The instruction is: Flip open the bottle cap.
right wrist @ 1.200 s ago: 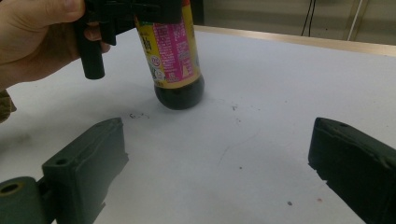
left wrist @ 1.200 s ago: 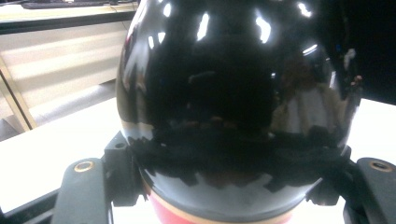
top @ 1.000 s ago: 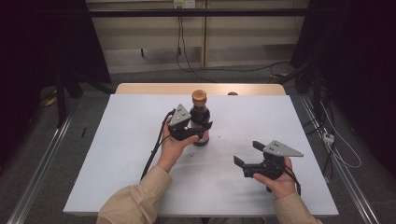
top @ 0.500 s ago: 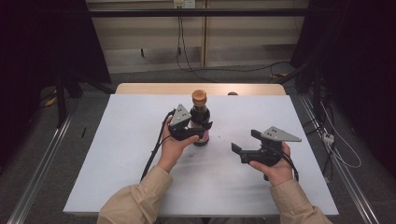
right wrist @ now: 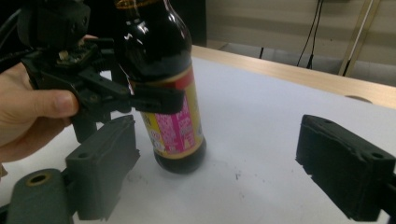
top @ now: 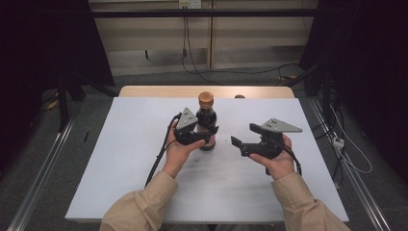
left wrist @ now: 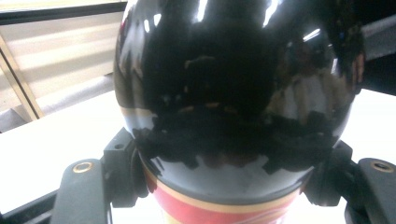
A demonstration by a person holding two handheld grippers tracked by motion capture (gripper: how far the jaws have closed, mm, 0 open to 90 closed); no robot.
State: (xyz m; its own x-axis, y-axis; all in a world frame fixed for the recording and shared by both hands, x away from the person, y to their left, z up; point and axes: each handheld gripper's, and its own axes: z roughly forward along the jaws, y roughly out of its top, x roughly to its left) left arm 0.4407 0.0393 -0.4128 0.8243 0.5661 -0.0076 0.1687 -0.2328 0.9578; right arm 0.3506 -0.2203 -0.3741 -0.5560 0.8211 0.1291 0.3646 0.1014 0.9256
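Note:
A dark glass bottle with a brown cap and a pink and yellow label stands upright on the white table, a little behind its middle. My left gripper is shut on the bottle's body from the left side. In the left gripper view the glossy bottle sits tight between the two jaws. My right gripper hovers to the right of the bottle, pointed at it. Its jaws have just been closing a little but still stand wide, with nothing between them. The right gripper view looks at the bottle and the left gripper ahead.
A wooden strip borders the table's far edge, with a small round object on it. Cables lie on the floor to the right, and metal rails run along both sides of the table.
My right gripper has risen and moved left toward the bottle. The left gripper and the bottle have stayed in place.

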